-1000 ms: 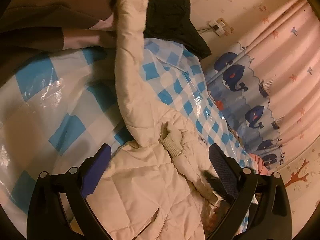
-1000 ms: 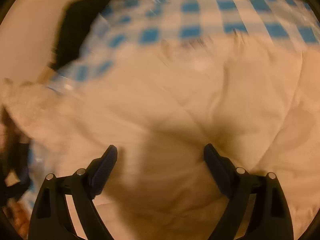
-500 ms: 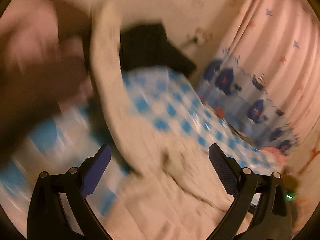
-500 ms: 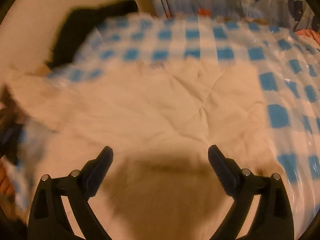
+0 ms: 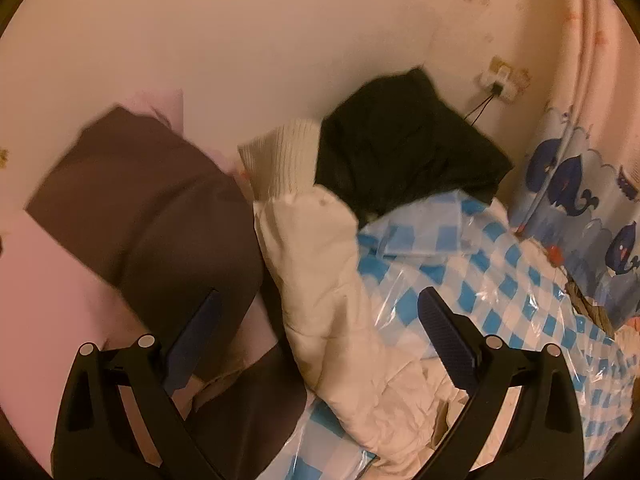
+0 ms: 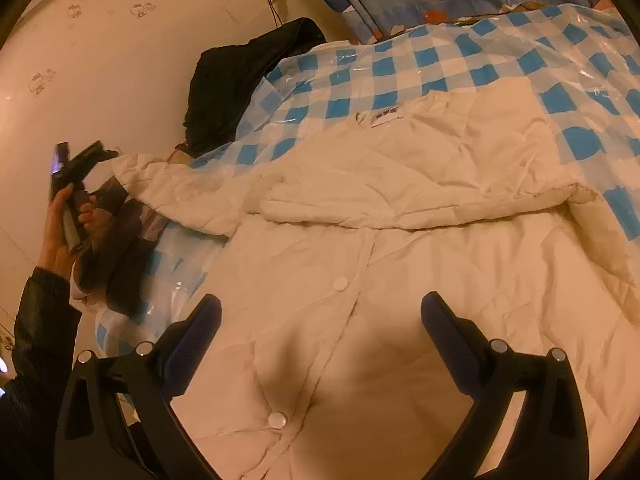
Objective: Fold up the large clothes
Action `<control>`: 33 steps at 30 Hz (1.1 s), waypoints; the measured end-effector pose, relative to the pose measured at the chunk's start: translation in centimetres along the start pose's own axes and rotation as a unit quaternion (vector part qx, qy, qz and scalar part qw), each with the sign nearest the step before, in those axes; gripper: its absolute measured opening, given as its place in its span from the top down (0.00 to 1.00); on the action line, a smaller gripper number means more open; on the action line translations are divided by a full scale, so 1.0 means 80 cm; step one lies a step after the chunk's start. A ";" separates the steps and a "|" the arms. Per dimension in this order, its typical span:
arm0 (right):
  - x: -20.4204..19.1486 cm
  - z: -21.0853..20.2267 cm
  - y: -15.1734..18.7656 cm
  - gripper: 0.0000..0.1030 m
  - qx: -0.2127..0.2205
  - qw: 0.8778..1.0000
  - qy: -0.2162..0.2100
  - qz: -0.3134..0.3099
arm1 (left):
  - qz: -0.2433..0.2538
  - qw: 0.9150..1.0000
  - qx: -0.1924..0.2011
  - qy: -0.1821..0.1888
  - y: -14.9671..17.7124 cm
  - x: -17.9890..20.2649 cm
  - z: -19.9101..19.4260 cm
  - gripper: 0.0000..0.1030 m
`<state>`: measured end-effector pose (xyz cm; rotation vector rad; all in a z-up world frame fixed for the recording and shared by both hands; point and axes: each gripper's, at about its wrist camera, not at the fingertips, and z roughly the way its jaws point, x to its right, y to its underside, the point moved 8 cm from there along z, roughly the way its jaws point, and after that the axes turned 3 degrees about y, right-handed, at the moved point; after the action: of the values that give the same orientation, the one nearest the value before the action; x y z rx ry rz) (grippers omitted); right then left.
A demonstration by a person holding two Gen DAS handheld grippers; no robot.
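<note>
Two jaws: both stand wide and empty now. I see nothing between the pads of my left gripper or my right gripper.
Jacket: the cream quilted jacket lies spread on the bed, front up, its snap buttons running toward me down the middle.
Bed cover: the blue-checked plastic sheet shows bare on the far and right sides of the jacket.
What changed, left: a second ago my left gripper looked down on the jacket's body with a cuff between its jaws; now it is raised and looks along the left sleeve toward the ribbed cuff near the wall.
What changed, right: its view has pulled back and steadied from a blur; more of the jacket and sheet shows.
Left hand: seen from the right, the hand holds its gripper up beyond the sleeve end.
Other clothes: the black garment sits far off by the wall; brown cloth lies left of the sleeve.
Meaning: I judge the spreading finished and the left sleeve the next part to fold in.
</note>
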<state>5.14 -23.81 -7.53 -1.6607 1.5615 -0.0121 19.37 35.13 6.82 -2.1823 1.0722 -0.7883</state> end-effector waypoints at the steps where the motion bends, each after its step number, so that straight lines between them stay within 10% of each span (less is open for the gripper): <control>1: 0.001 0.001 -0.001 0.07 0.001 1.000 -0.001 0.002 | -0.002 1.000 -0.008 -0.003 0.001 -0.002 0.008 0.08; 9: 0.004 0.004 0.002 0.07 -0.002 1.000 -0.013 0.011 | 0.016 1.000 -0.018 -0.012 0.004 0.010 0.043 0.16; 12: 0.001 0.004 0.003 0.07 -0.003 1.000 -0.019 0.011 | 0.026 0.999 -0.034 0.024 0.007 0.024 0.051 0.90; 22: -0.001 -0.003 -0.001 0.07 0.003 0.999 -0.031 0.018 | 0.003 0.983 -0.019 0.182 0.020 0.063 0.025 0.95; 33: 0.072 -0.038 -0.044 0.07 0.050 0.994 -0.028 0.095 | 0.073 0.916 -0.001 0.395 0.072 0.279 -0.095 0.95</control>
<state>7.70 -30.72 -6.55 -1.4189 1.6437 0.0552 22.33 11.96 13.33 -1.7560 1.5778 -1.6649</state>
